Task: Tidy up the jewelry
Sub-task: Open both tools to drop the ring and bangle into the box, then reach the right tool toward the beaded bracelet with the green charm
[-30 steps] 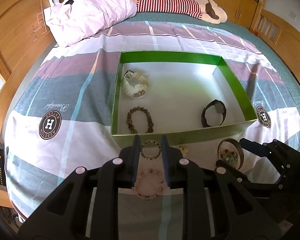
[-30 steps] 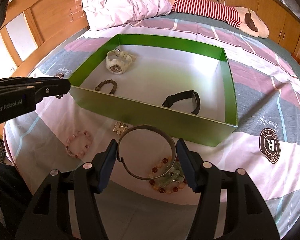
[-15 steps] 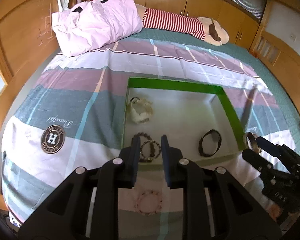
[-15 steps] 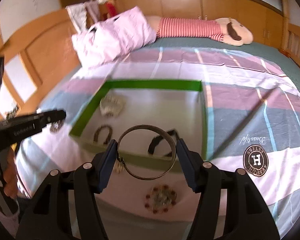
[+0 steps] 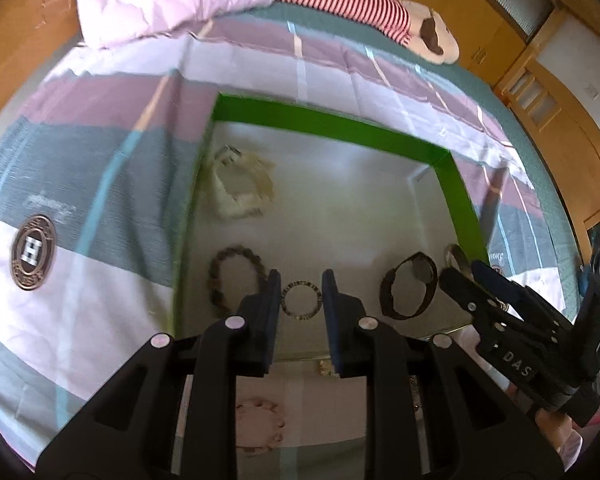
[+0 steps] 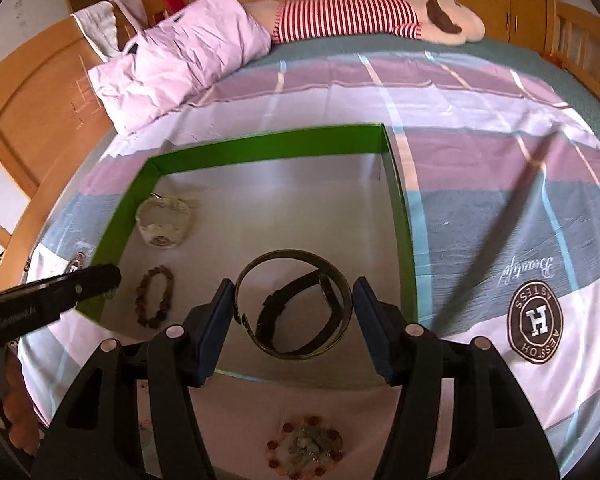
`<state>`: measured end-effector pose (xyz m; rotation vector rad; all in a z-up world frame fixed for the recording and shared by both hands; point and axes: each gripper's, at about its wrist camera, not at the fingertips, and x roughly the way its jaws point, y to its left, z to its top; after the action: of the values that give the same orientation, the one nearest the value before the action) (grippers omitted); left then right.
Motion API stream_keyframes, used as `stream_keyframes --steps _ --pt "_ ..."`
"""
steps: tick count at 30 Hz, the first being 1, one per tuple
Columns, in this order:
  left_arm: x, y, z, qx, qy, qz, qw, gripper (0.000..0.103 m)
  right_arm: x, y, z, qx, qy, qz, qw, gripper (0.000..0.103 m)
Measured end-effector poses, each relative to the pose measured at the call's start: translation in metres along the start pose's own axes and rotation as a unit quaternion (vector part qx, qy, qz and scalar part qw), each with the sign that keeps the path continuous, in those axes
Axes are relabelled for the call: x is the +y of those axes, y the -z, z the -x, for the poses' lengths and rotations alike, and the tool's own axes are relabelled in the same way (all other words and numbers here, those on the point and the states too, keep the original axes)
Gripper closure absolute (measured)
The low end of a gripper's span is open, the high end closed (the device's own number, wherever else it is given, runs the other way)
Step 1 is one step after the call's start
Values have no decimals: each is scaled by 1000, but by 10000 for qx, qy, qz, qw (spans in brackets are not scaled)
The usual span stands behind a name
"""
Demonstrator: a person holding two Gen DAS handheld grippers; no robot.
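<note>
Ring clamped in left gripper, bangle in right gripper; both should be released low near the box's front edge, clear of watch.

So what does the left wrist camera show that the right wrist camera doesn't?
Only the left wrist view shows the small ring held between the left gripper's jaws, and the pink bead bracelet on the bedsheet.

Only the right wrist view shows the red and green bead bracelet.

Both show the green tray with the white watch, brown bead bracelet and black watch, plus the metal bangle.
</note>
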<state>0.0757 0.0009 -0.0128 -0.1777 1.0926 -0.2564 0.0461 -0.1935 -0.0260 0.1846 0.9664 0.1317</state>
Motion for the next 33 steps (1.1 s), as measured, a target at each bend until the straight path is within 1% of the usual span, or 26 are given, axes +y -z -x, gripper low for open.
stream_keyframes --steps 2,3,4,5,6,8,10,11,12,13,14,16,18,20,22,25,26,27,28,29,31,33 --pt "-4 1 -5 10 -57 -20 10000 74 1 0 2 28 -57 20 10000 42" --pt "-4 1 -4 -2 -55 -9 10000 67 1 0 8 -31 -149 28 9999 41" --pt "-5 2 -2 -28 -17 -5 10000 66 2 0 17 -118 -255 40 9996 39" --pt "-6 3 2 -59 47 -16 10000 65 2 0 27 -181 -335 54 9993 35" --pt "-8 5 7 -91 111 -47 9999 64 2 2 36 -189 -398 81 9990 35" --pt "-10 9 19 -174 221 -128 9995 60 3 9 53 -45 -505 265 9984 35" --pt "-13 14 29 -209 296 -241 9991 54 7 20 62 160 -404 580 9974 35" --pt "-15 20 35 -193 329 -351 9987 52 10 28 63 255 -198 825 9961 35" --pt "-15 24 40 -179 351 -431 9983 50 9 36 63 242 -23 943 9953 35" --pt "-17 33 45 -157 381 -577 9975 48 9 42 59 281 98 1021 9943 42" --pt "-20 40 48 -128 382 -712 9966 46 6 49 51 468 165 1096 9927 52" --pt "-26 48 47 -68 305 -927 9952 46 1 62 34 833 184 1126 9900 61" --pt "-30 52 37 45 116 -1077 9941 45 -2 71 21 1088 268 1138 9872 61" --pt "-28 53 27 202 -15 -1055 9942 45 0 79 11 1285 259 1185 9843 60" --pt "-25 53 16 409 -142 -946 9946 42 3 84 6 1360 248 1257 9824 59" --pt "-22 54 7 570 -257 -854 9944 38 12 91 -2 1421 214 1396 9797 60" --pt "-21 55 3 625 -301 -820 9942 37 17 93 -2 1378 215 1483 9791 69" --pt "-19 55 2 652 -325 -797 9942 36 20 94 -1 1327 211 1562 9785 74" --pt "-16 55 0 686 -357 -757 9941 36 24 94 2 1242 159 1642 9784 83" --pt "-14 54 0 710 -378 -722 9941 36 27 94 7 1187 -21 1668 9788 89" --pt "-10 54 -1 737 -416 -666 9942 34 30 91 17 1061 -402 1578 9809 89" --pt "-4 54 -2 769 -477 -594 9941 32 32 83 32 753 -742 1479 9833 89"
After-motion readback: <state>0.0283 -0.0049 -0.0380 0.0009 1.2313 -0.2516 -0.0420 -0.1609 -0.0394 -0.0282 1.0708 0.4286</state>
